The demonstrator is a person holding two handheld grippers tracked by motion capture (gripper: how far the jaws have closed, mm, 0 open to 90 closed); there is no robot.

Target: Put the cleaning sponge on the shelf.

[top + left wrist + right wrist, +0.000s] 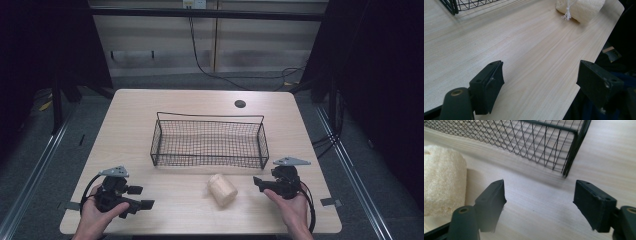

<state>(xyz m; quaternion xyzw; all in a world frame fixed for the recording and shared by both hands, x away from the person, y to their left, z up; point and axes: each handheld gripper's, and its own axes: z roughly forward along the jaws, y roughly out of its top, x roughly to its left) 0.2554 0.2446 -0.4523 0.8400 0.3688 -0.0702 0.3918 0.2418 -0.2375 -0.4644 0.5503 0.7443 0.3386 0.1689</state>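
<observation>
Pale wood table (pixel 165 100) with a black wire basket (pixel 209 142) sitting in the middle, nothing inside it as far as I can see. Just in front of the basket, toward the person's side, lies a cream loofah roll (pixel 222 189) on its side; the left gripper view shows a little white string on its end.

Left gripper (pixel 141 197) rests near the front left edge, jaws spread wide with only bare tabletop between them. Right gripper (pixel 257 182) sits just right of the loofah, jaws also released and gaping, pointed toward the basket's corner, loofah beside one jaw but not touching.
</observation>
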